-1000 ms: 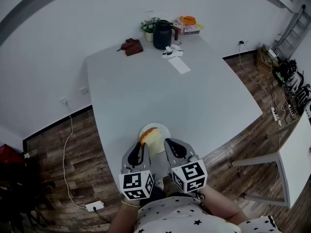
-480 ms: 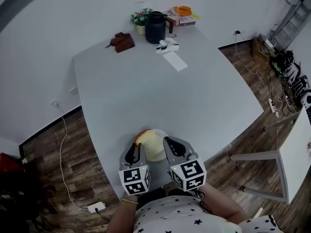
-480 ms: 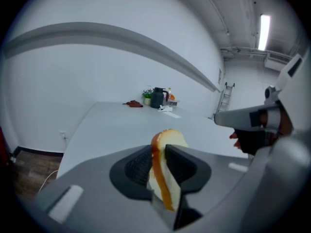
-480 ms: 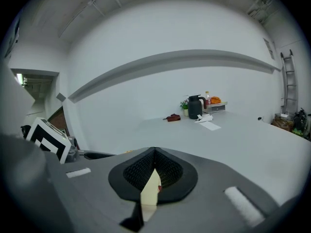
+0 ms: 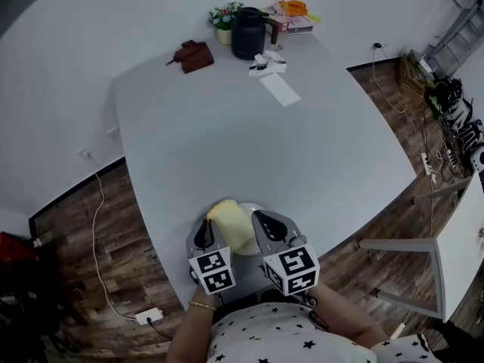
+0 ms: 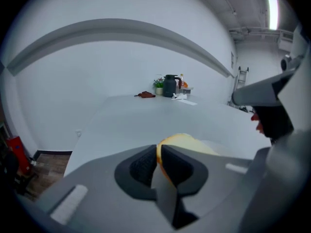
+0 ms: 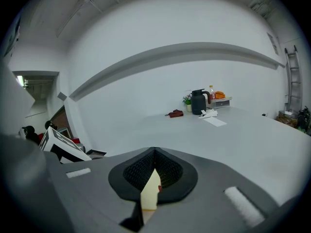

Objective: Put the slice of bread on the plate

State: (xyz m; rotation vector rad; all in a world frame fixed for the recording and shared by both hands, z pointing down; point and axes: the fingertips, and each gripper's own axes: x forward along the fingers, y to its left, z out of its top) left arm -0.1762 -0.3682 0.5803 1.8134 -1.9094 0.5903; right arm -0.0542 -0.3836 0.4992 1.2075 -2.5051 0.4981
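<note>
The slice of bread (image 5: 231,227), pale with a tan crust, is held up by its edge over the small white plate (image 5: 252,205) at the table's near edge and hides most of it. My left gripper (image 5: 207,227) is shut on the bread's left edge. In the left gripper view the crust (image 6: 187,142) sticks out beyond the closed jaws of that gripper (image 6: 158,153). My right gripper (image 5: 262,221) hovers just right of the bread, apart from it. In the right gripper view this gripper (image 7: 154,153) has its jaws together, with only a pale sliver showing in the gap below them.
The grey table (image 5: 249,142) stretches away from me. At its far end stand a black jug (image 5: 247,32), a small plant (image 5: 224,20), a brown object (image 5: 194,54), a paper strip (image 5: 280,89) and a stack of books (image 5: 293,19). Wooden floor with cables lies around.
The bread has come up off the plate in the left gripper and now covers more of the plate. The head view has shifted slightly; both grippers stay near the table's front edge.
</note>
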